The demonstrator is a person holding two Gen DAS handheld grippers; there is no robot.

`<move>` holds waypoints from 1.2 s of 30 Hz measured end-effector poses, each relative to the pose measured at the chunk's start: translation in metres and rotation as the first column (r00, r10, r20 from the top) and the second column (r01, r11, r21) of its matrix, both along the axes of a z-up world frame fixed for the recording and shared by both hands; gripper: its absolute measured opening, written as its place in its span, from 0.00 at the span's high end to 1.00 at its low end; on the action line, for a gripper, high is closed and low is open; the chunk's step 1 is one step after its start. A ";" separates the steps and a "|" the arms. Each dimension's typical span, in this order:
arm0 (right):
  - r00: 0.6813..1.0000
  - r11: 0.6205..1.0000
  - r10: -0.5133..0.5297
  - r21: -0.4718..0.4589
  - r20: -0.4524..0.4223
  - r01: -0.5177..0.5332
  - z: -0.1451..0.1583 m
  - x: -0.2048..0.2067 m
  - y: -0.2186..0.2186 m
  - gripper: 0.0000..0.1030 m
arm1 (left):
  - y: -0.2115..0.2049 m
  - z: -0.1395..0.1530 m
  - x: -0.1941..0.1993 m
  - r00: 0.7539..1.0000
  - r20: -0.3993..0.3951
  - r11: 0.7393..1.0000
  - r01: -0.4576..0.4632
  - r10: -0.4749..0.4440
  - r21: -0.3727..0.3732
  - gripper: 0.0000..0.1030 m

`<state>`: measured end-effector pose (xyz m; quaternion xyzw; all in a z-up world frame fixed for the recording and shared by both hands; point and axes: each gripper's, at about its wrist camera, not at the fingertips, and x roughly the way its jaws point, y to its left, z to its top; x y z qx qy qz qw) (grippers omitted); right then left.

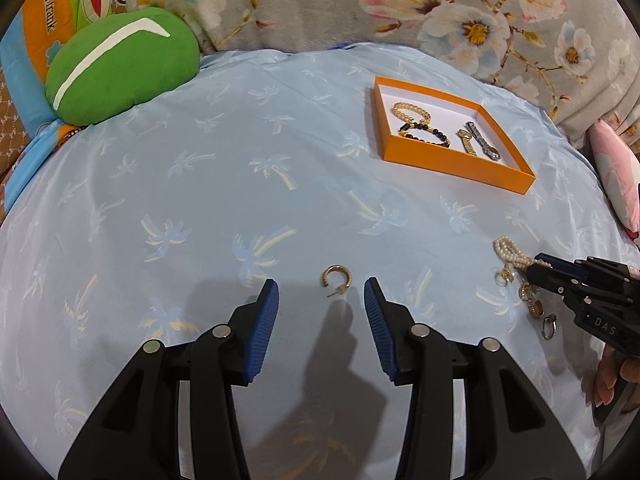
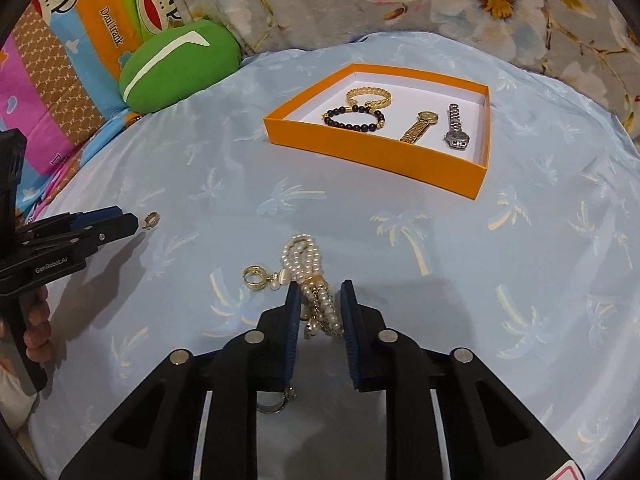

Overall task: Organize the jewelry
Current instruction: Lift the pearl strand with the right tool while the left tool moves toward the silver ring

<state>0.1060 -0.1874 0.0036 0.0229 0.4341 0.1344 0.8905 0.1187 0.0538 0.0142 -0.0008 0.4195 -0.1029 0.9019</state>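
My left gripper (image 1: pixel 321 292) is open, its blue pads either side of a gold hoop earring (image 1: pixel 337 277) on the sheet, not touching it. My right gripper (image 2: pixel 320 292) has its jaws close around a pearl bracelet (image 2: pixel 310 268) lying on the sheet; a narrow gap shows beside the pearls. The bracelet also shows in the left wrist view (image 1: pixel 510 254). A gold ring (image 2: pixel 255 277) lies left of the pearls, a silver ring (image 2: pixel 276 402) under the left finger. An orange box (image 2: pixel 376 160) holds a gold chain bracelet (image 2: pixel 368 96), a black bead bracelet (image 2: pixel 354 119), a gold watch (image 2: pixel 420 126) and a silver watch (image 2: pixel 456 128).
A pale blue palm-print sheet (image 1: pixel 200 208) covers the bed. A green cushion (image 1: pixel 120 64) and cartoon-print bedding (image 2: pixel 60 60) lie at the far left. A floral blanket (image 1: pixel 440 4) runs along the back. A pink pillow (image 1: pixel 618 176) sits at the right.
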 end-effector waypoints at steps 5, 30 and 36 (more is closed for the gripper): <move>0.997 0.997 -0.077 0.020 0.006 0.077 0.001 -0.015 -0.002 0.88 | 0.002 -0.005 0.002 1.000 -0.017 1.000 0.002 -0.003 -0.006 0.54; 0.944 0.936 -0.327 0.148 0.033 0.319 0.003 -0.055 -0.037 0.88 | -0.033 0.003 0.007 0.997 0.047 0.998 0.068 -0.069 0.017 0.56; 0.933 0.924 -0.358 0.152 0.031 0.350 0.005 -0.059 -0.044 0.88 | -0.069 0.016 -0.012 0.984 0.057 0.984 0.173 -0.172 -0.027 0.56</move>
